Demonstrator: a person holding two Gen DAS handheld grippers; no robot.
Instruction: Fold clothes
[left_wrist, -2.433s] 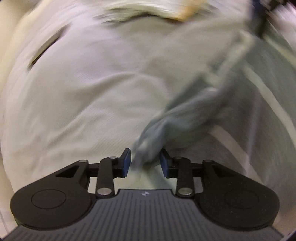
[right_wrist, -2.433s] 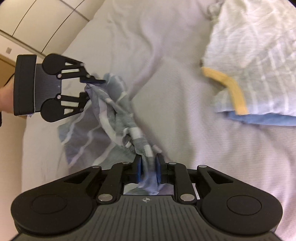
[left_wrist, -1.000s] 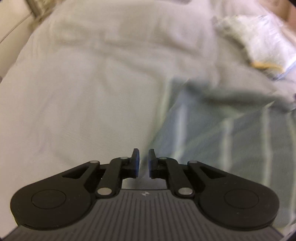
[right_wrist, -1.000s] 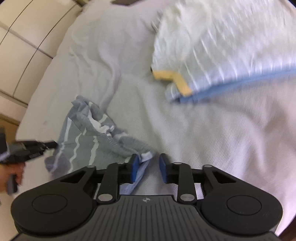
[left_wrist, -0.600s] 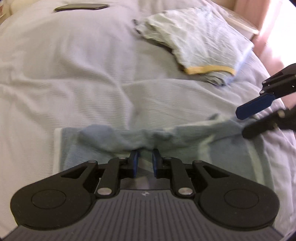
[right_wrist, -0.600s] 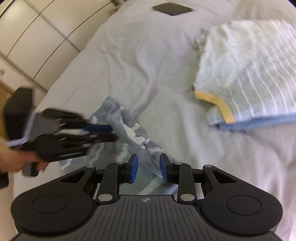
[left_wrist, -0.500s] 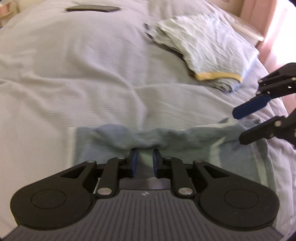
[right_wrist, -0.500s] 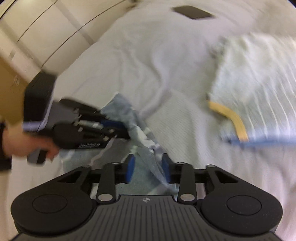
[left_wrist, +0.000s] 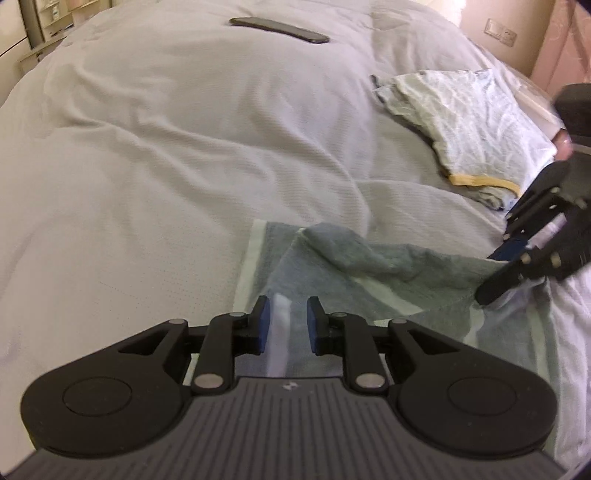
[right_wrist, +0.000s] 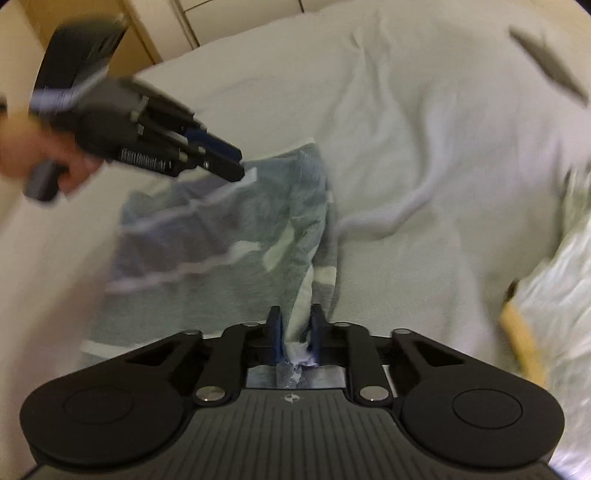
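Note:
A grey cloth with white stripes (left_wrist: 369, 273) lies rumpled on the white bed (left_wrist: 166, 147). My left gripper (left_wrist: 286, 306) hangs over its near left edge. Its jaws are opening, and a white hem stands loose between the pads with a gap on each side. My right gripper (right_wrist: 295, 314) is closing on the cloth's (right_wrist: 221, 229) other corner, and bunched fabric is pinched between its pads. In the left wrist view the right gripper (left_wrist: 487, 277) meets the cloth's right end. In the right wrist view the left gripper (right_wrist: 236, 166) points at the far corner, held by a hand (right_wrist: 70, 173).
A folded pale garment with a yellow trim (left_wrist: 472, 118) lies at the bed's right side, close behind the right gripper. A dark flat phone (left_wrist: 280, 29) rests far up the bed. Cupboard doors (right_wrist: 229, 14) stand beyond the bed's left side.
The right gripper's jaws, open a moment ago, have come together on the cloth's corner as it rolled. The left gripper's jaws have parted a little and its view has swung left.

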